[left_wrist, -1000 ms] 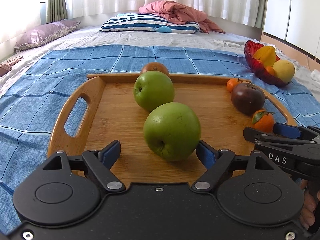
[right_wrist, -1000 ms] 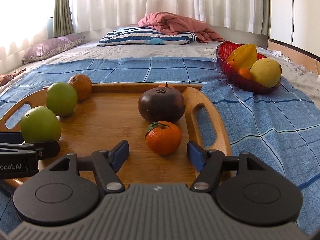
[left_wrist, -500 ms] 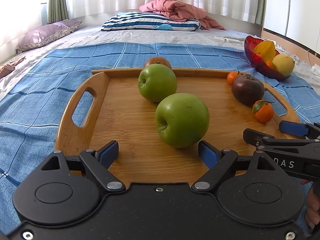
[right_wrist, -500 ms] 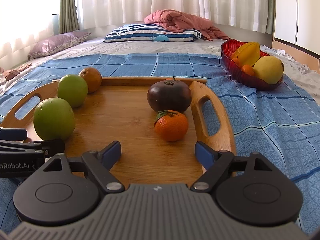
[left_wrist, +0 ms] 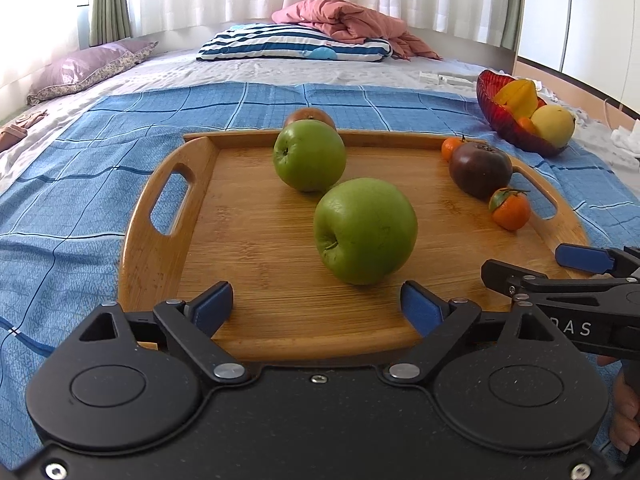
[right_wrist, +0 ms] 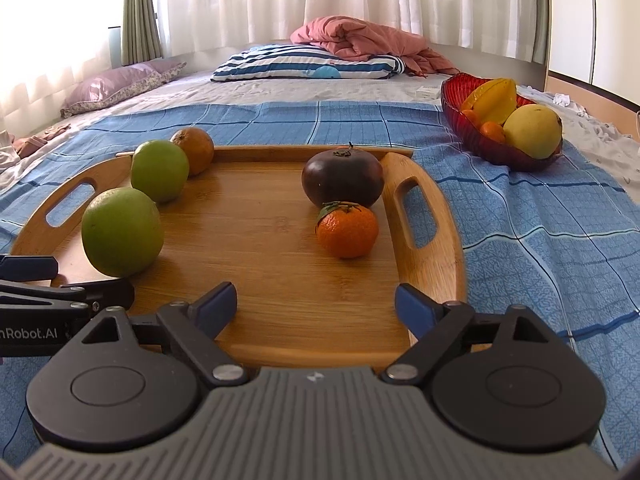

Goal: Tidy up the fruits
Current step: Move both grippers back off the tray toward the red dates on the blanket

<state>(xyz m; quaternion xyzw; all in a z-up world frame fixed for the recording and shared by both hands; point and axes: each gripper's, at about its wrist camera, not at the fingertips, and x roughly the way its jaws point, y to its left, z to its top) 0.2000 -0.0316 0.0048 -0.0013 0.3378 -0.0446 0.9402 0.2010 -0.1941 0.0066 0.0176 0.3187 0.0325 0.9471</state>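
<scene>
Fruit sat on a wooden tray (left_wrist: 168, 216) on the bed's blue cloth (left_wrist: 72, 184). The left hand-held gripper (left_wrist: 316, 304) had its jaws spread wide, having just been opening, with nothing between them; a green apple (left_wrist: 364, 230) lay just ahead of its fingertips, slightly right, a second apple (left_wrist: 309, 155) farther ahead and a brown fruit (left_wrist: 311, 114) behind that. The right hand-held gripper (right_wrist: 316, 302) was likewise wide apart, just opened further, and empty; ahead of it, clear of the pads, sat a tangerine (right_wrist: 347, 230) touching a dark fruit (right_wrist: 342, 177) beyond it. A red bowl (right_wrist: 472, 136) of yellow fruit stood far ahead to its right, off the tray
</scene>
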